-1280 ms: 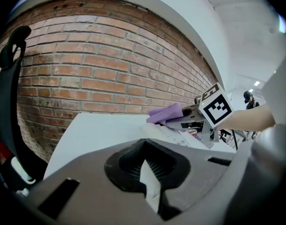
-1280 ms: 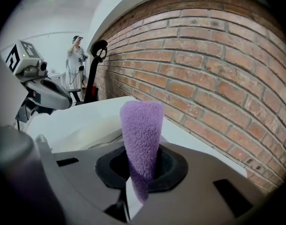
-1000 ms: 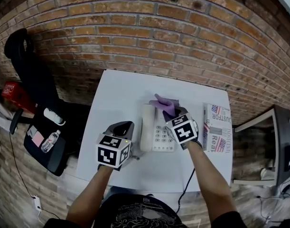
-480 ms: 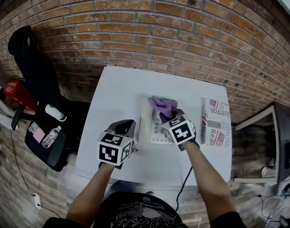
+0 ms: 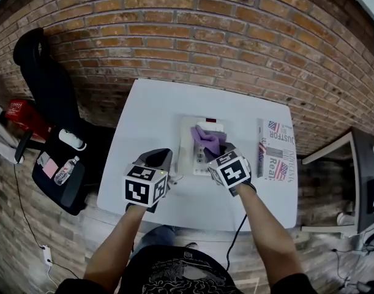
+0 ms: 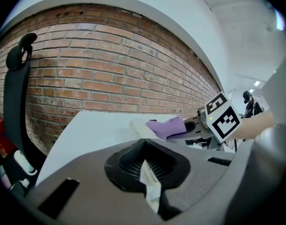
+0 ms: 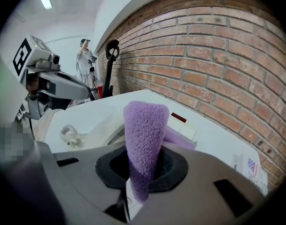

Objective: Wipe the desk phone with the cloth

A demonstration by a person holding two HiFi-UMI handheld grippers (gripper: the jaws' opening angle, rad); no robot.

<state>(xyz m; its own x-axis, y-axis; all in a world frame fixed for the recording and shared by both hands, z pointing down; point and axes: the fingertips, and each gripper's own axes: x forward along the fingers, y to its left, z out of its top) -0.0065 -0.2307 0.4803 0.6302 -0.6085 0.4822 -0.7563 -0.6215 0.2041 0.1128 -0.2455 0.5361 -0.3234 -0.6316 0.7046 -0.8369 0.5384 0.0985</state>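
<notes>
Head view, left edge: black chair [image 5: 43, 84] stood against the brick wall, off the white table [image 5: 150, 112].

Left gripper [image 5: 158, 158] was over the table's front part, just left of the desk phone [image 5: 188, 144]. Its own view showed the jaws clenched together with nothing of the scene between them. Whether it touched the tabletop could not be told.

The desk phone sat near the table's middle, handset on its left side, with the coiled cord [image 7: 70, 134] lying at the near-left corner.

The purple cloth [image 5: 207, 138] lay draped over the phone's keypad area, below the small display.

Right gripper [image 5: 218, 152] was at the near-right edge of the phone, jaws clamped on the cloth. In the right gripper view a fold of cloth stood up out of the jaws and the rest trailed forward onto the phone.

Right of the phone, apart from it: a printed paper [image 5: 275, 157] with flag pictures, flat on the table.
</notes>
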